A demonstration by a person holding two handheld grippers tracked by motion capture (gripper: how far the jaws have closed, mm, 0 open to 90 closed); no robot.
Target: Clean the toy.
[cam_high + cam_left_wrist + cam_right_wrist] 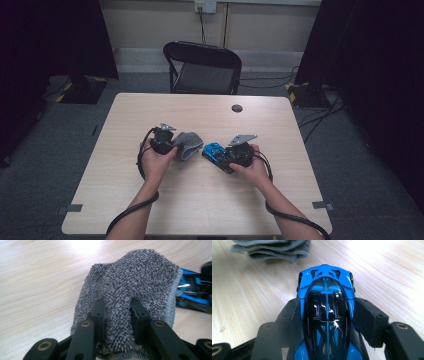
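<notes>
High view shows your left tool [170,144] pinching a fold of the grey cloth [188,145] at the middle of the table [150,110], while your right tool [227,157] clamps the sides of the blue toy car [215,151] just beside that cloth.

Grippers: two, left gripper [172,145] and right gripper [222,159] | grey microfibre cloth [188,145]: one | blue-and-black toy car [216,151]: one | table [200,200]: one | black folding chair [202,67]: one | hands: two
</notes>
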